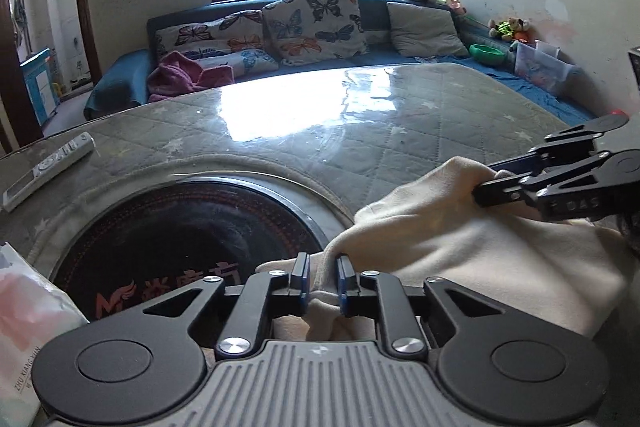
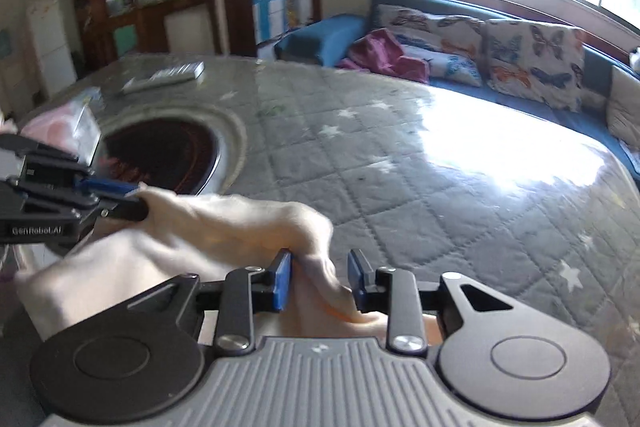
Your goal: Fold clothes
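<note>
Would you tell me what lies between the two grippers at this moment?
A stretch of the cream garment spans from the left gripper to the right gripper, clearest in the right wrist view.

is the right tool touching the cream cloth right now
Touching. In the left wrist view the right tool is shut on a fold of the cream cloth.

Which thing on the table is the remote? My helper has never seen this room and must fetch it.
Start at the quilted grey table with the round dark cooktop set into it. Past the cooktop, near the table's edge on the doorway side, lies the remote. It is the only slim, white, buttoned bar there, unlike the soft cream cloth.
</note>
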{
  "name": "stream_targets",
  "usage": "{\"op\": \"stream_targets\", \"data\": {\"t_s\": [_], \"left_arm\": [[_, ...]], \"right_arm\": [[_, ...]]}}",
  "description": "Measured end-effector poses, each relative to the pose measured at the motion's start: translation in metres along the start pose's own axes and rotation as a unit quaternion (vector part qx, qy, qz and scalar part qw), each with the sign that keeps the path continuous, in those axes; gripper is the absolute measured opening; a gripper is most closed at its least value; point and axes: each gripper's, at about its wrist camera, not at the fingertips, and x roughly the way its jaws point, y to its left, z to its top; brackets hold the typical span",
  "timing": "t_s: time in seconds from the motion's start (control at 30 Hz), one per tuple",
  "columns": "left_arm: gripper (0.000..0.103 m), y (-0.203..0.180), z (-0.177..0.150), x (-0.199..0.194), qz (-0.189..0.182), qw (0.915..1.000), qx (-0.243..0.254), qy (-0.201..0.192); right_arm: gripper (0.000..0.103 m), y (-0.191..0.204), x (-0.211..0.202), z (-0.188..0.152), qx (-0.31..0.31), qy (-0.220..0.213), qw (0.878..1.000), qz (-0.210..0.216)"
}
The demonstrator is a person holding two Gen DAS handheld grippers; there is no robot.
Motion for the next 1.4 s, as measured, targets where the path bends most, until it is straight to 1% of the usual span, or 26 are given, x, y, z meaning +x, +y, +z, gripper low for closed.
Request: {"op": "stream_targets", "data": {"t_s": [0.13, 0.2, 0.23, 0.3, 0.4, 0.47, 0.53, 0.63, 0.77, 0.83, 0.93, 1.07, 1.13, 1.2, 1.3, 1.4], "left_arm": [[0.018, 0.003, 0.005, -0.008, 0.019, 0.9996, -0.018, -0.008], [0.018, 0.003, 0.006, -0.015, 0.026, 0.9992, -0.027, -0.017], [0.018, 0.001, 0.007, -0.020, 0.026, 0.9990, -0.028, -0.023], [0.018, -0.005, 0.009, -0.030, 0.014, 0.9988, -0.029, -0.036], [0.018, -0.019, 0.014, -0.033, -0.011, 0.9990, -0.023, -0.038], [0.018, -0.028, 0.016, -0.029, -0.028, 0.9990, -0.019, -0.029], [0.018, -0.036, 0.017, -0.020, -0.038, 0.9990, -0.018, -0.016], [0.018, -0.040, 0.018, -0.004, -0.042, 0.9989, -0.020, -0.002], [0.018, -0.030, 0.018, 0.015, -0.028, 0.9989, -0.033, 0.015], [0.018, -0.026, 0.017, 0.017, -0.026, 0.9988, -0.039, 0.015], [0.018, -0.026, 0.018, 0.016, -0.026, 0.9986, -0.045, 0.013], [0.018, -0.037, 0.022, 0.010, -0.035, 0.9990, -0.028, -0.001], [0.018, -0.042, 0.024, 0.013, -0.035, 0.9992, -0.018, 0.002], [0.018, -0.043, 0.025, 0.021, -0.036, 0.9991, -0.021, 0.012], [0.019, -0.041, 0.028, 0.025, -0.035, 0.9990, -0.027, 0.012], [0.022, -0.036, 0.028, 0.020, -0.037, 0.9986, -0.038, 0.005]], "right_arm": [[0.029, -0.015, -0.022, -0.001, 0.015, -0.022, 0.999, -0.020], [0.029, -0.021, -0.036, -0.005, 0.018, -0.025, 0.999, -0.030], [0.029, -0.024, -0.042, -0.008, 0.020, -0.024, 0.999, -0.034], [0.027, -0.026, -0.052, -0.013, 0.025, -0.020, 0.999, -0.028], [0.024, -0.024, -0.050, -0.019, 0.029, -0.015, 0.999, -0.019], [0.020, -0.023, -0.049, -0.022, 0.031, -0.011, 0.999, -0.013], [0.018, -0.022, -0.048, -0.026, 0.034, -0.007, 0.999, -0.008], [0.018, -0.019, -0.039, -0.029, 0.034, -0.001, 0.999, -0.008], [0.018, -0.021, -0.031, -0.031, 0.036, 0.004, 0.999, -0.015], [0.018, -0.021, -0.030, -0.030, 0.035, 0.002, 0.999, -0.018], [0.018, -0.015, -0.033, -0.023, 0.012, -0.010, 0.999, -0.029], [0.018, -0.003, -0.024, -0.008, 0.001, -0.016, 1.000, -0.005], [0.018, 0.002, -0.014, -0.002, -0.005, -0.011, 1.000, -0.001], [0.018, 0.005, -0.002, 0.002, -0.009, 0.001, 1.000, -0.002], [0.018, 0.005, 0.012, 0.001, -0.013, 0.016, 1.000, -0.010], [0.018, 0.003, 0.004, 0.002, -0.005, 0.007, 1.000, -0.007]]}}
